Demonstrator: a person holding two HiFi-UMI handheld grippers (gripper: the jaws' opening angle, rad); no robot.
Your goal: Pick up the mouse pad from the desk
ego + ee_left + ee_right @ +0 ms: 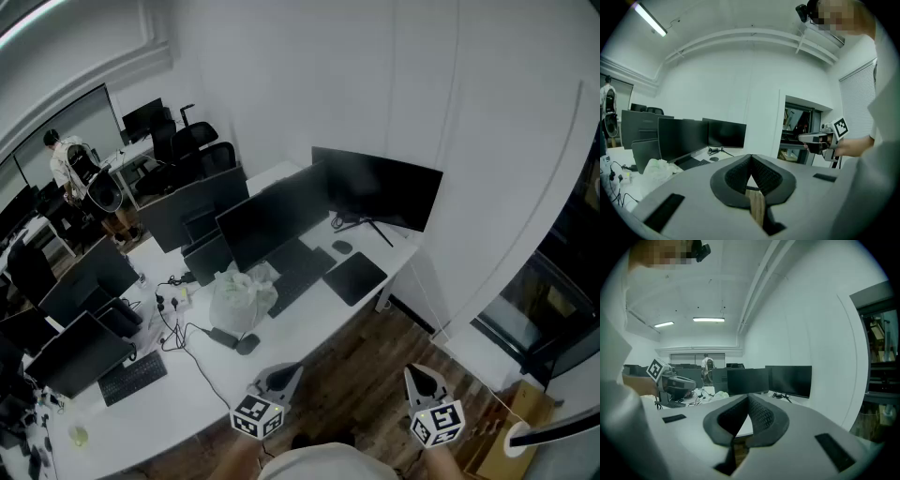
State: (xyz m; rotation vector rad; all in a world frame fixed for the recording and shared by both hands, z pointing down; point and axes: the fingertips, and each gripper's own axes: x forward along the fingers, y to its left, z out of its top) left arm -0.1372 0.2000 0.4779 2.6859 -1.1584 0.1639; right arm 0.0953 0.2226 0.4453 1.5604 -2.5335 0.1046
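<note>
Mouse pad (354, 277) lies on desk (281, 328)
Only head view shows it; left gripper (292, 369), right gripper (411, 371): jaws pressed together, empty.

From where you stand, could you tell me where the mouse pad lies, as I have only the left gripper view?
Observer: The head view shows the mouse pad lying flat near the desk's front edge, toward its right end, just right of the keyboard.
Operator: Thank you. Is anything resting on it?
Observer: Nothing that I can see. A mouse sits apart behind it, in front of the right-hand monitor.
Operator: And how do the right gripper's jaws stand?
Observer: The right gripper view shows the right gripper with its jaws together and nothing between them.
</note>
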